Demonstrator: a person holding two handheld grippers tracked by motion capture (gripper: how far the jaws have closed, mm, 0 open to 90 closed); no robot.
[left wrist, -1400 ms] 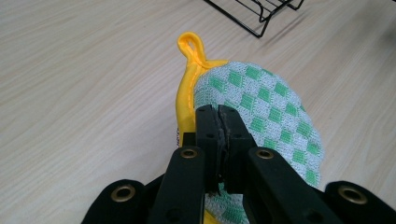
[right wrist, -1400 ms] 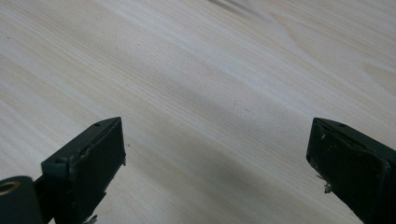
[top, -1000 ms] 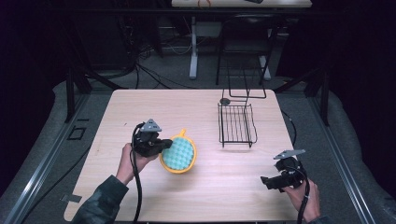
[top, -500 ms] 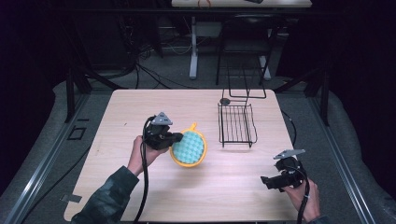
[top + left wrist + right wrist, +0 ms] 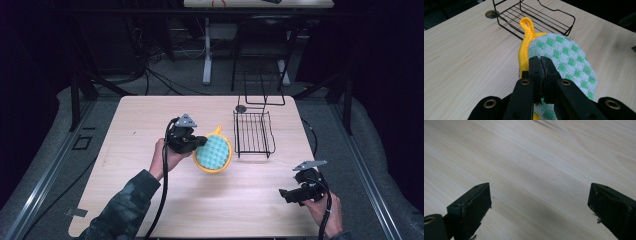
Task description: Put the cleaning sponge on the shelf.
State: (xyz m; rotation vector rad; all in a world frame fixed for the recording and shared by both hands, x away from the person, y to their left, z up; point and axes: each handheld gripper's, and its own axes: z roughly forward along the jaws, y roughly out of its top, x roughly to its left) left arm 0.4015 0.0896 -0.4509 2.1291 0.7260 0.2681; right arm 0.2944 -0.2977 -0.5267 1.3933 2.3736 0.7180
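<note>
- The left claw [image 5: 200, 142] is clenched on the edge of a round pot holder [image 5: 214, 153], its jaws pressed together over the fabric in the left gripper view [image 5: 541, 65].
- The pot holder [image 5: 564, 56] has a green-and-white checked face, a yellow border and a yellow loop [image 5: 527, 25] at its far end.
- In the high view it sits near the middle of the desk [image 5: 150, 115], just left of the black wire rack [image 5: 253, 133] and apart from it; whether it rests on the wood or hangs lifted I cannot tell.
- The wire rack [image 5: 534, 15] stands at the far side of the desk, beside a small round hole [image 5: 241, 108] in the desktop.
- The right claw [image 5: 284, 194] is released, its jaws spread wide over bare wood [image 5: 529, 170] near the front right corner, well apart from the pot holder.
</note>
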